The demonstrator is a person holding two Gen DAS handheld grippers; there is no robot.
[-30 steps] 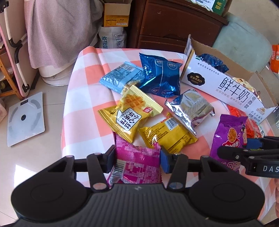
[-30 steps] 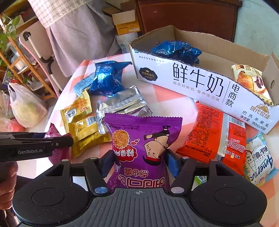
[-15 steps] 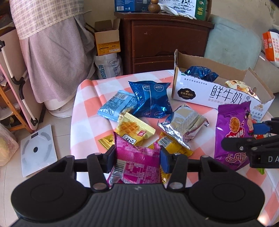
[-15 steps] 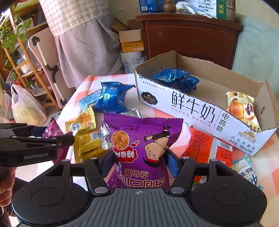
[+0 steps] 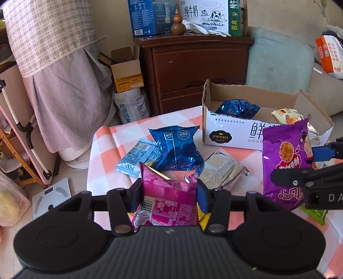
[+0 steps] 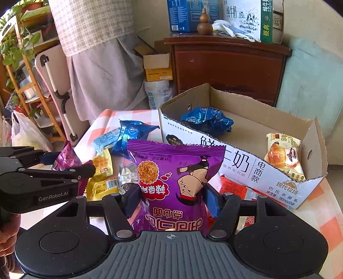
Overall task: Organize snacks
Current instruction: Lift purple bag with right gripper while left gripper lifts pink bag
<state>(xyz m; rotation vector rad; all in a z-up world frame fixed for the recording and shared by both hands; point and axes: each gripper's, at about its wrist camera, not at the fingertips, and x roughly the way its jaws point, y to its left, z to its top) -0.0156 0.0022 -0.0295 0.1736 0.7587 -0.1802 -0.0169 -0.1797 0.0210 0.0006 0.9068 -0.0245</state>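
Observation:
My left gripper (image 5: 169, 193) is shut on a pink snack packet (image 5: 169, 203) and holds it above the table's near edge. My right gripper (image 6: 171, 199) is shut on a purple noodle-snack bag (image 6: 173, 182), lifted in front of the open cardboard box (image 6: 246, 169). The purple bag also shows in the left wrist view (image 5: 283, 163). The box holds a blue packet (image 6: 206, 121) and a bread packet (image 6: 283, 154). On the checked tablecloth (image 5: 107, 150) lie a dark blue packet (image 5: 178, 150), a light blue packet (image 5: 137, 158), a silver packet (image 5: 220, 171), yellow packets (image 6: 100, 173) and an orange-red packet (image 6: 233, 186).
A dark wooden cabinet (image 5: 193, 70) stands behind the table with milk cartons (image 5: 210, 15) on top. A small open box (image 5: 126, 70) and a white sack (image 5: 130, 107) sit on the floor. A scale (image 5: 51, 197) lies on the floor at left. A sofa (image 5: 278, 62) is at right.
Both grippers have risen and tilted up with their packets. The box and the room behind it have come further into view. The yellow packets are now mostly hidden behind the pink packet.

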